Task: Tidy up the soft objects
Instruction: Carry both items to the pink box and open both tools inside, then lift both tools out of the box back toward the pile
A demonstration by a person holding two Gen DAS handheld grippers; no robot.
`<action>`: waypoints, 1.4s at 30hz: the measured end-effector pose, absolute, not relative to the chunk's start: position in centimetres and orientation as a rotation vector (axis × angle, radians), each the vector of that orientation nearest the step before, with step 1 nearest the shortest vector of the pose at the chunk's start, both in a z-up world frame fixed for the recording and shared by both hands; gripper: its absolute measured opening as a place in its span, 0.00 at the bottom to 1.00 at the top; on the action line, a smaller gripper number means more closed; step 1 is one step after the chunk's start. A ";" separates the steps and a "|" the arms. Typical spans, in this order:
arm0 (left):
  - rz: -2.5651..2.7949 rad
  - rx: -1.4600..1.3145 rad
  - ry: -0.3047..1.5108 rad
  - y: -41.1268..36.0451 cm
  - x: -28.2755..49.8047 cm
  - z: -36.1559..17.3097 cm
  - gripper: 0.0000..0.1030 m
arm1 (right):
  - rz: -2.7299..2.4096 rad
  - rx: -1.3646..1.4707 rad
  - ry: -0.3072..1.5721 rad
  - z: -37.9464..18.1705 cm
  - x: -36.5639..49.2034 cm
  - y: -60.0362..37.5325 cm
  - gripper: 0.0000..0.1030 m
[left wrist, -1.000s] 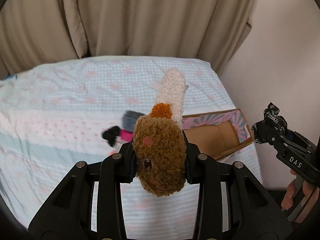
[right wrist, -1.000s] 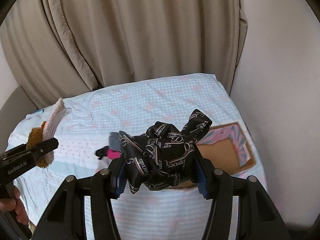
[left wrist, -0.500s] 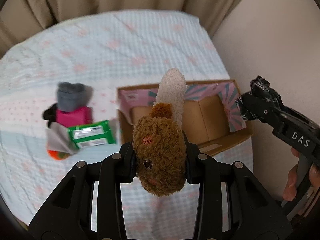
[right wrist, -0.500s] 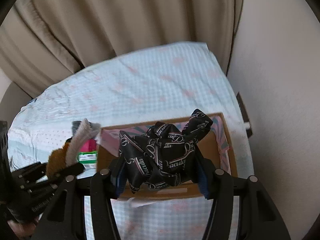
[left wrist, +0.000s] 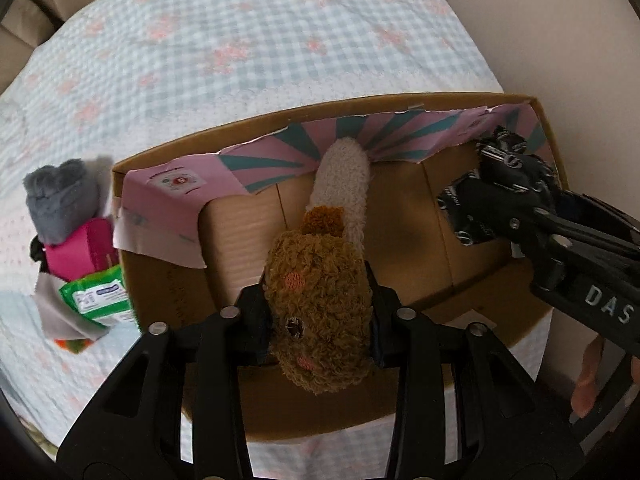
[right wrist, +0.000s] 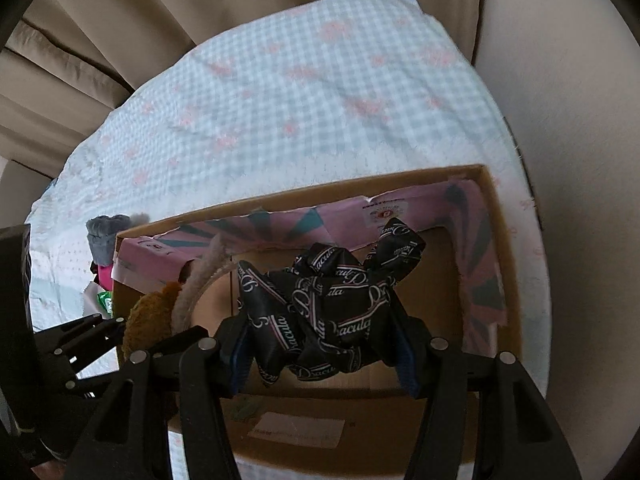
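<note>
A brown-and-cream fuzzy plush toy (left wrist: 320, 304), a black white-lettered satin scrunchie (right wrist: 332, 312), and a brown cardboard box with pink-and-teal striped flaps (left wrist: 400, 136).

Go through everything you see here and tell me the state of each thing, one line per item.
left gripper: shut on the plush toy.
right gripper: shut on the black scarf.
plush toy: held above the box.
black scarf: bunched, held above the box.
cardboard box: open, nothing visible on its floor.
grey sock: rolled, on the bed beside the box.
wipes pack: lying beside the box.
</note>
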State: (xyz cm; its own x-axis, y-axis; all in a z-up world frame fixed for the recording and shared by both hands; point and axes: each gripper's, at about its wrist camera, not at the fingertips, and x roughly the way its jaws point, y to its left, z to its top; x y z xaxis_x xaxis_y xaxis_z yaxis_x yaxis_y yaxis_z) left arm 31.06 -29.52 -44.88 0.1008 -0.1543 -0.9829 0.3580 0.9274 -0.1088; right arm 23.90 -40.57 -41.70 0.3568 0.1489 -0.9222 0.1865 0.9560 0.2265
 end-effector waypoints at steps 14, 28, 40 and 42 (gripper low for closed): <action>-0.398 0.188 1.383 -27.5 29.3 -42.2 1.00 | -0.062 0.352 1.206 -40.9 22.9 -41.3 1.00; -0.418 0.170 1.244 -25.8 25.4 -34.2 1.00 | -0.080 0.270 1.101 -33.2 19.4 -39.1 1.00; -0.343 0.127 0.970 -18.2 18.0 -21.5 1.00 | -0.053 0.103 0.841 -19.7 10.9 -31.2 1.00; -0.325 0.116 0.931 -16.6 16.9 -20.1 1.00 | -0.042 0.079 0.807 -18.5 9.6 -29.4 1.00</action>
